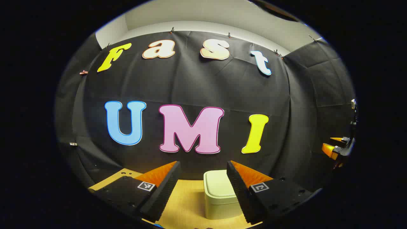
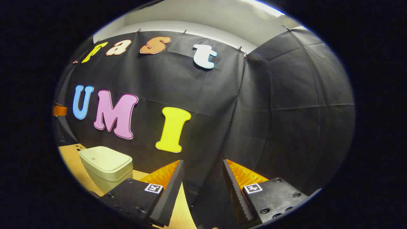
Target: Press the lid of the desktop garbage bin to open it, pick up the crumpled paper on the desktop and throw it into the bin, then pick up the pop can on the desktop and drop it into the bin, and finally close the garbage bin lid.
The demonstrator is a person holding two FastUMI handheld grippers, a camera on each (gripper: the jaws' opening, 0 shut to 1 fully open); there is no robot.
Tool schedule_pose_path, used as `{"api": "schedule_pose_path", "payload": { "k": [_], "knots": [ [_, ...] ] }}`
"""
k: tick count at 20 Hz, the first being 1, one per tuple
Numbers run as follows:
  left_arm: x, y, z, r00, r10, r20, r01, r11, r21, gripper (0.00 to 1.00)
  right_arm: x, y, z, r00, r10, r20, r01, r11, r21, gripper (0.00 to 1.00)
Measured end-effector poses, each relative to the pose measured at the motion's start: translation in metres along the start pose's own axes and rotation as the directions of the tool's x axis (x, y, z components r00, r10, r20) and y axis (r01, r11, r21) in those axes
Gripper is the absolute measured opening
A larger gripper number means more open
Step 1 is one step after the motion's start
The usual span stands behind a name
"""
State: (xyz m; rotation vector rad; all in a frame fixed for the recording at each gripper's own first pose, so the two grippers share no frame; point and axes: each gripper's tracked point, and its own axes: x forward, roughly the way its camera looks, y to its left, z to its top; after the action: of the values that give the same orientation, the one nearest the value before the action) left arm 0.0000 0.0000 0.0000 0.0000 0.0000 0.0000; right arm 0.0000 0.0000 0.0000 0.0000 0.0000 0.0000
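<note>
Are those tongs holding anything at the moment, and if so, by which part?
Nothing is held. The left tongs stand open, the closed bin ahead between the fingers. The right tongs are open too, nothing between them.

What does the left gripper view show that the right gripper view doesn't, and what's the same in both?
Left gripper view: the garbage bin sits straight ahead between the open jaws of the left gripper, and the right gripper hangs far off at the right edge. Right gripper view: the bin stands off to the left, and a black cloth side wall spreads across the right. Both: the lid shut, the wooden desktop, open jaws in front.
</note>
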Motion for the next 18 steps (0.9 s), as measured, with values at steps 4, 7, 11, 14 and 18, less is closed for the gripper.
{"api": "schedule_pose_path", "payload": {
  "k": [4,7,11,14,18],
  "knots": [
    [0.001,-0.007,-0.001,1.0,-0.018,0.003,0.018,1.0,0.01,0.93,-0.005,0.001,-0.008,1.0,0.005,-0.001,-0.005,1.0,-0.01,0.78],
    [0.002,-0.007,-0.007,1.0,-0.023,0.004,0.023,1.0,0.009,0.93,-0.009,0.0,-0.017,1.0,0.003,-0.002,-0.003,1.0,-0.006,0.78],
    [0.0,-0.001,-0.011,1.0,-0.008,0.008,0.008,1.0,0.011,0.93,-0.016,0.005,-0.031,1.0,0.007,-0.011,-0.007,1.0,0.003,0.78],
    [-0.003,0.003,-0.012,1.0,-0.003,0.011,0.002,1.0,0.017,0.93,-0.02,0.013,-0.032,1.0,0.014,-0.011,-0.014,1.0,0.013,0.78],
    [-0.006,0.008,-0.009,1.0,-0.012,0.007,0.011,1.0,0.026,0.93,-0.024,0.032,-0.019,0.999,0.035,-0.012,-0.035,0.999,-0.006,0.79]
  ]
}}
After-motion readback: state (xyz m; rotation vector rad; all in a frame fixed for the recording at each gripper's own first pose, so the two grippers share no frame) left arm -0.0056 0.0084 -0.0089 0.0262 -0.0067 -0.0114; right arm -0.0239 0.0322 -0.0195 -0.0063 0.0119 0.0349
